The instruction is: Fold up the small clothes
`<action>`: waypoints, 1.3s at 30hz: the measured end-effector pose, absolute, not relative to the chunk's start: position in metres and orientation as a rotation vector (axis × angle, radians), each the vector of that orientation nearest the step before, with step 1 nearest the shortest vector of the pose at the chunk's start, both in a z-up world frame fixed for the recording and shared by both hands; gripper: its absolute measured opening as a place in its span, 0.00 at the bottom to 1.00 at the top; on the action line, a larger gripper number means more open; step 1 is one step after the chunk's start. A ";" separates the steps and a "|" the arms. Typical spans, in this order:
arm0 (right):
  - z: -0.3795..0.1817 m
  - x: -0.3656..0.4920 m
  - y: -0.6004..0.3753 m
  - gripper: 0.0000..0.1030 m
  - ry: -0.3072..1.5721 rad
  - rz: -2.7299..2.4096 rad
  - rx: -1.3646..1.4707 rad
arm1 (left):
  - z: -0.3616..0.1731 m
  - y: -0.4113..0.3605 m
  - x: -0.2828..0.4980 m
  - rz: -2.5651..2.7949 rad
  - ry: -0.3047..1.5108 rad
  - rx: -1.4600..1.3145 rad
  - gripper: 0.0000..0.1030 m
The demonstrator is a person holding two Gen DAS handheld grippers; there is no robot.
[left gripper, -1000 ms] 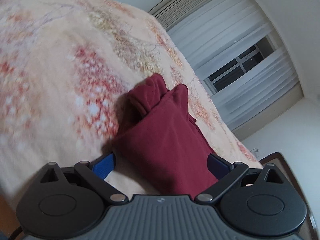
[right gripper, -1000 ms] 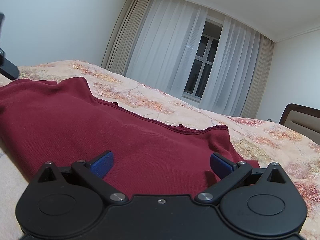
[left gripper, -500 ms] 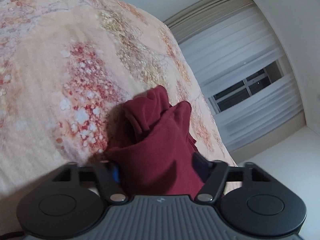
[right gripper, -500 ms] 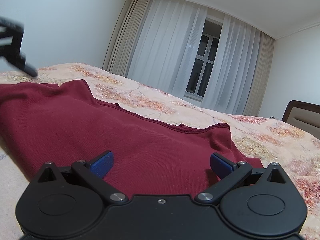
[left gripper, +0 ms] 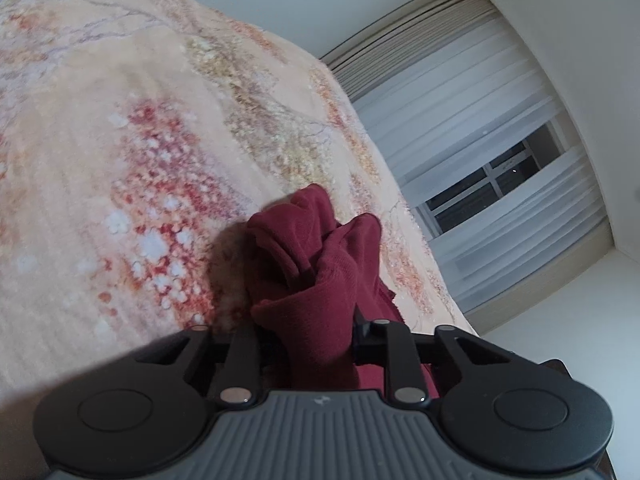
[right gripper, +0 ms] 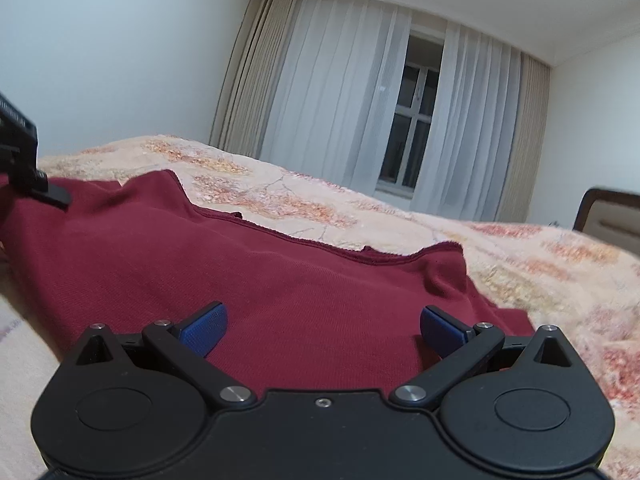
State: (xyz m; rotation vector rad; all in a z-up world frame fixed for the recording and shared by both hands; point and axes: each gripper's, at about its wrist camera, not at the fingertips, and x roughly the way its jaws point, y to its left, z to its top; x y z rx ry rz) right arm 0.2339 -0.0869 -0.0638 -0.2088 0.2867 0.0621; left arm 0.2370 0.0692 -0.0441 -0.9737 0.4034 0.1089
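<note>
Dark red garment (right gripper: 280, 280) spread on a floral bedspread (right gripper: 540, 252) across the middle of the right wrist frame, left gripper (left gripper: 312, 344) closing, bunched red cloth pinched between its jaws, right gripper (right gripper: 322, 326) spread wide just above the flat cloth, curtained window (right gripper: 416, 120) behind

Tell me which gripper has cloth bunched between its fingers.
The left gripper: its jaws are closing around the maroon garment. The right gripper is open.
</note>
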 end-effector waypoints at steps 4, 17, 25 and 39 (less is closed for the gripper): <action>-0.059 0.233 -0.103 1.00 0.314 0.093 -0.126 | -0.030 0.062 0.239 0.065 0.367 -0.889 0.14; -0.048 0.203 -0.126 0.99 0.290 0.034 -0.183 | 0.056 -0.030 0.274 -0.290 0.272 -0.472 0.12; -0.050 0.166 -0.171 0.99 0.283 -0.085 -0.227 | 0.075 -0.140 0.296 -0.538 0.354 -0.311 0.11; -0.065 0.123 -0.230 1.00 0.329 -0.183 -0.082 | 0.023 -0.210 0.296 -0.695 0.626 -0.178 0.51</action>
